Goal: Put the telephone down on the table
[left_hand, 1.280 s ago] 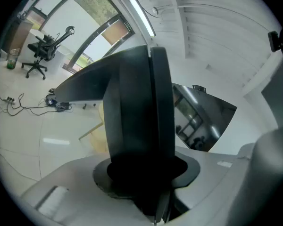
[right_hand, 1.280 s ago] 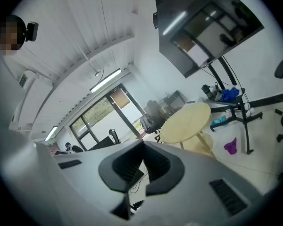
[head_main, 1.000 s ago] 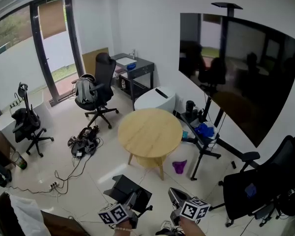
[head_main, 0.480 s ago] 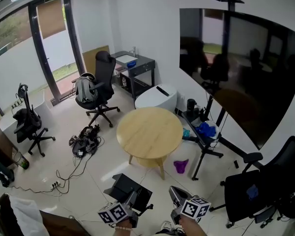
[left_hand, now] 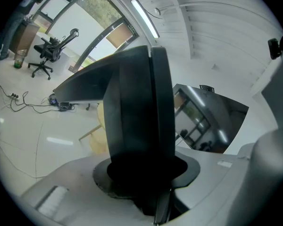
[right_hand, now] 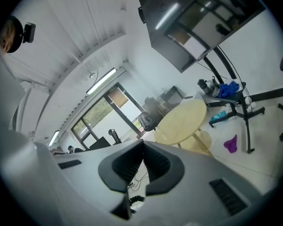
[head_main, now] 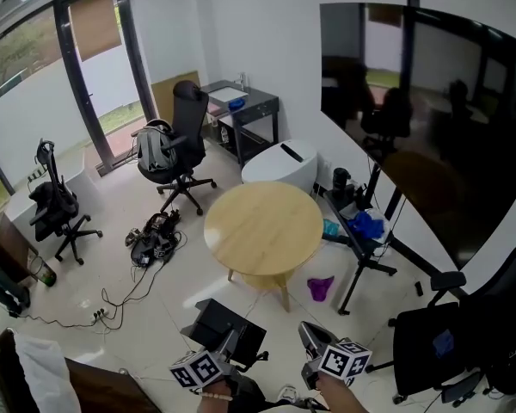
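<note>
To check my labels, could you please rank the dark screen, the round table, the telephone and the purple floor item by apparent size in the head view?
Largest to smallest:
dark screen
round table
telephone, enlarged by nearness to the camera
purple floor item

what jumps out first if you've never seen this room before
The round wooden table in the middle of the floor and the huge dark screen on a stand at the right catch the eye first. Close in at the bottom of the head view, the left gripper is shut on a black telephone, and the right gripper beside it is shut with nothing in it.
</note>
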The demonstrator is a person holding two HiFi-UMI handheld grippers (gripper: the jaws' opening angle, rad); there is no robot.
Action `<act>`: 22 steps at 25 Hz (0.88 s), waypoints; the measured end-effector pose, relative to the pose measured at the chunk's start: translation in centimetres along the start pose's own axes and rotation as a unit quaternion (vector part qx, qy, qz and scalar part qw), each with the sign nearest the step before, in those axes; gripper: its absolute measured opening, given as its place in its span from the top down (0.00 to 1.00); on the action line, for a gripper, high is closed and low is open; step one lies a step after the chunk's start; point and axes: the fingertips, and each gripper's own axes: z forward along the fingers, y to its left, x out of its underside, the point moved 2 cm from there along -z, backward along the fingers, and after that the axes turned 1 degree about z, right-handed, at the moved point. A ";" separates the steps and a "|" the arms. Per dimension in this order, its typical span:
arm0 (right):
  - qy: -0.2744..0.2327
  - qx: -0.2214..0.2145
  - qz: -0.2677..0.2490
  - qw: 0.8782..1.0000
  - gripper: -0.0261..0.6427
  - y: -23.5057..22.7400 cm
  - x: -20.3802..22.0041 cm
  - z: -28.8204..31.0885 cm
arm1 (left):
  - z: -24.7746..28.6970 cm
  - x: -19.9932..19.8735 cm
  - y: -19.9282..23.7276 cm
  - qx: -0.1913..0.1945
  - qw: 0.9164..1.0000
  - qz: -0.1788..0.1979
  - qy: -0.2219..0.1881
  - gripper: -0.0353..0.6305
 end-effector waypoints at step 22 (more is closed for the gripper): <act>-0.004 0.037 0.019 0.999 0.96 -6.3 -5.7 8.8 | 12.4 -3.8 2.8 0.016 0.999 -0.003 0.049 0.70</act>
